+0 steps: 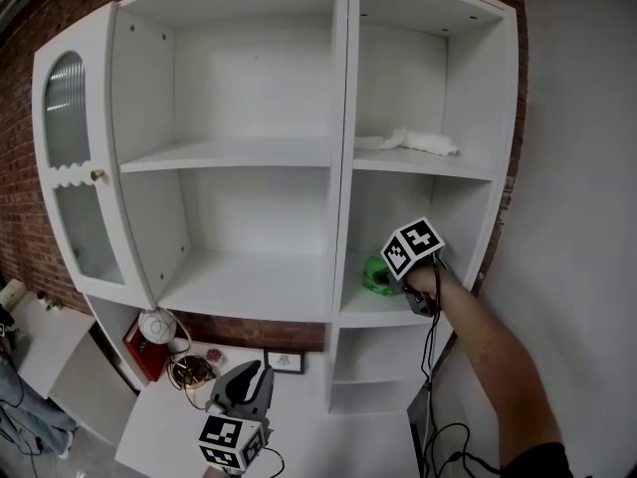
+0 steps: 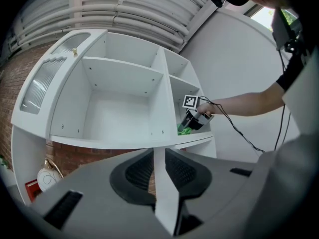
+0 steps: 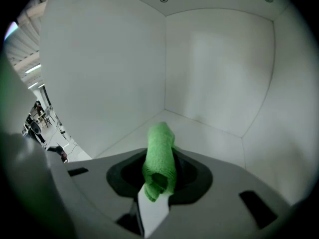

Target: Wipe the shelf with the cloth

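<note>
The white shelf unit (image 1: 338, 167) fills the head view. My right gripper (image 1: 396, 279) is inside the right middle compartment, shut on a green cloth (image 1: 376, 277) just above that shelf board (image 1: 383, 313). In the right gripper view the green cloth (image 3: 160, 156) sticks out forward from between the jaws of the right gripper (image 3: 158, 171), over the white shelf floor (image 3: 209, 138) and toward the back corner. My left gripper (image 1: 245, 394) hangs low in front of the unit, shut and holding nothing. The left gripper view has the left gripper (image 2: 159, 158) below and the right gripper (image 2: 193, 119) far off.
A crumpled white cloth (image 1: 418, 142) lies on the upper right shelf. A glazed door (image 1: 75, 167) stands open at the left. Below sit a red box (image 1: 147, 353), a small frame (image 1: 284, 361) and wires. A cable (image 1: 430, 366) hangs from my right arm.
</note>
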The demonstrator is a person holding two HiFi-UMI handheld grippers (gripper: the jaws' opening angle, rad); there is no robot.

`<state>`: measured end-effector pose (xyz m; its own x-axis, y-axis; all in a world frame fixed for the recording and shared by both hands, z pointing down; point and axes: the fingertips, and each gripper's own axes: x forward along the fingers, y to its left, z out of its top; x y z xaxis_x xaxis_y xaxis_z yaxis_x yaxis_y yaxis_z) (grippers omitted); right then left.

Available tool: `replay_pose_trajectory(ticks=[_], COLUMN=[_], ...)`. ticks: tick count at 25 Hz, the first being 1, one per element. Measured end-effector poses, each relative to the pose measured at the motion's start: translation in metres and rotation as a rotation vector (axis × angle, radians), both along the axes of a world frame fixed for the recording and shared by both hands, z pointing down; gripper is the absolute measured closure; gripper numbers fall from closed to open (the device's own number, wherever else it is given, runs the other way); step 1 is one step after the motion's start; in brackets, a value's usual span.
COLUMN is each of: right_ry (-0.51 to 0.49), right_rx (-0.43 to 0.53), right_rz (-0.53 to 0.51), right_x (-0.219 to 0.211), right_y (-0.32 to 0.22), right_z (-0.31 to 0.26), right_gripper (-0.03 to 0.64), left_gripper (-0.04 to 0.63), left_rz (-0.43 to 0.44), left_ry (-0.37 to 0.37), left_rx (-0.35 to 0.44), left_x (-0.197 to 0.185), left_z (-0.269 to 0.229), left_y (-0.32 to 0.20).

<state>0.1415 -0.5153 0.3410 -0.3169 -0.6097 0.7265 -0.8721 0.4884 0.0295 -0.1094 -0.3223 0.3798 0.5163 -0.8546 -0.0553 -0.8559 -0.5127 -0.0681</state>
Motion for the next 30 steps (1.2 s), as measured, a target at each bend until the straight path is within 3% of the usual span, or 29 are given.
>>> replay_pose_trajectory(ticks=[15,21,30], right_ry=[0.164,0.38,0.586], right_rx=[0.007,0.056,0.038], right_rz=[0.12,0.152,0.2], right_x=[0.05,0.062,0.084], right_y=[0.017,0.023,0.03], right_z=[0.002,0.001,0.004], right_gripper=[0.517,0.518,0.519], left_gripper=[0.523,0.524,0.524], left_rz=[0.13,0.188,0.22], left_ry=[0.002,-0.018,-0.029], left_rx=[0.017,0.021,0.002], left_x=[0.027,0.038,0.04], left_z=[-0.005,-0.005,0.001], left_y=[-0.021,-0.027,-0.031])
